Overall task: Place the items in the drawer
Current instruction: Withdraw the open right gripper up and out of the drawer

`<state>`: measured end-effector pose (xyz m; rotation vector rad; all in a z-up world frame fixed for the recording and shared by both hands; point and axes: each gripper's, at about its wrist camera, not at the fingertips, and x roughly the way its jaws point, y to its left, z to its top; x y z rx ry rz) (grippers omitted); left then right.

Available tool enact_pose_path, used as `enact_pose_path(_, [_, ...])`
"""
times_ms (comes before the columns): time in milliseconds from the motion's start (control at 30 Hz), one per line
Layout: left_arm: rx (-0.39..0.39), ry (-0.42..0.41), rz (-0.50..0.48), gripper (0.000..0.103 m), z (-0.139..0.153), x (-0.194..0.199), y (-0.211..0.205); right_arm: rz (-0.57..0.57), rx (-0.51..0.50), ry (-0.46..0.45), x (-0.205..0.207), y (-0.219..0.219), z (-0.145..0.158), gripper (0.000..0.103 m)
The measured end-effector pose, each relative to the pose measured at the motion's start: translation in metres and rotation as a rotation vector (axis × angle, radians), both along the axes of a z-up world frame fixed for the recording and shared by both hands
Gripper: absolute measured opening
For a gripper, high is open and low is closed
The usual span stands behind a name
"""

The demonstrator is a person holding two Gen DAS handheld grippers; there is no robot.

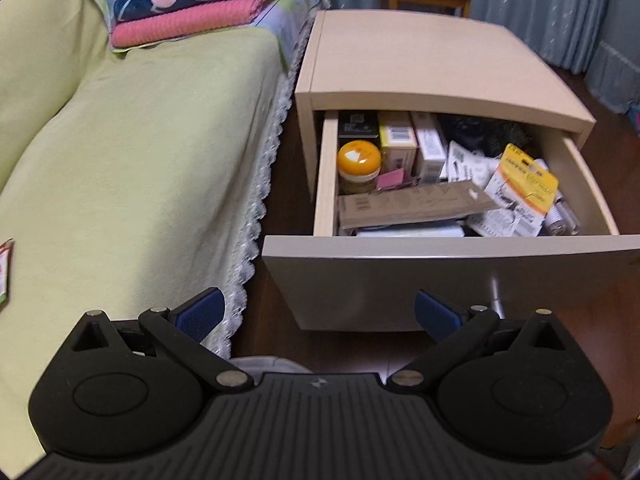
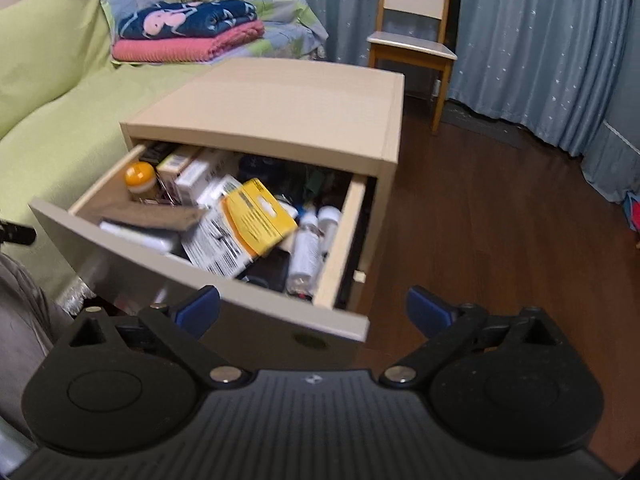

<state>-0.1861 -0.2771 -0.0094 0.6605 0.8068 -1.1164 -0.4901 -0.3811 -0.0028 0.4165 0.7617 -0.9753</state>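
Note:
A beige bedside cabinet has its drawer (image 1: 452, 276) pulled out and crammed with items: an orange-lidded jar (image 1: 359, 159), small boxes, a brown cardboard strip (image 1: 416, 204) and a yellow blister pack (image 1: 524, 180). My left gripper (image 1: 320, 312) hangs open just in front of the drawer front, with nothing between its blue pads. In the right wrist view the same drawer (image 2: 200, 280) sits to the left, with the yellow pack (image 2: 256, 216) and white bottles (image 2: 308, 244) inside. My right gripper (image 2: 314, 306) is open and empty over the drawer's front right corner.
A bed with a green cover (image 1: 132, 168) and lace edge stands left of the cabinet, with folded pink and navy blankets (image 1: 192, 4) at its far end. A small packet (image 1: 5, 272) lies on the bed's left edge. A wooden chair (image 2: 412, 40) and blue curtains stand behind, over dark wood floor (image 2: 500, 240).

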Motion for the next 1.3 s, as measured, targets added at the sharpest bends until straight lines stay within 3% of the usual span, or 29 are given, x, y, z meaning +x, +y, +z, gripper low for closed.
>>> enact_pose_path(300, [-0.043, -0.005, -0.054, 0.102, -0.008, 0.004, 0.006, -0.04, 0.057, 0.018, -0.022, 0.007, -0.022, 0.099])
enact_pose_path(667, [-0.013, 0.017, -0.116, 0.102, -0.036, 0.018, 0.0, -0.014, 0.078, 0.016, -0.016, 0.009, -0.048, 0.099])
enact_pose_path(967, [-0.007, 0.002, -0.225, 0.1, -0.039, 0.02, -0.009, 0.001, 0.05, 0.012, -0.01, 0.005, -0.049, 0.098])
enact_pose_path(1300, [-0.031, 0.006, -0.244, 0.094, -0.041, 0.019, -0.017, -0.001, 0.062, 0.01, -0.006, 0.002, -0.051, 0.092])
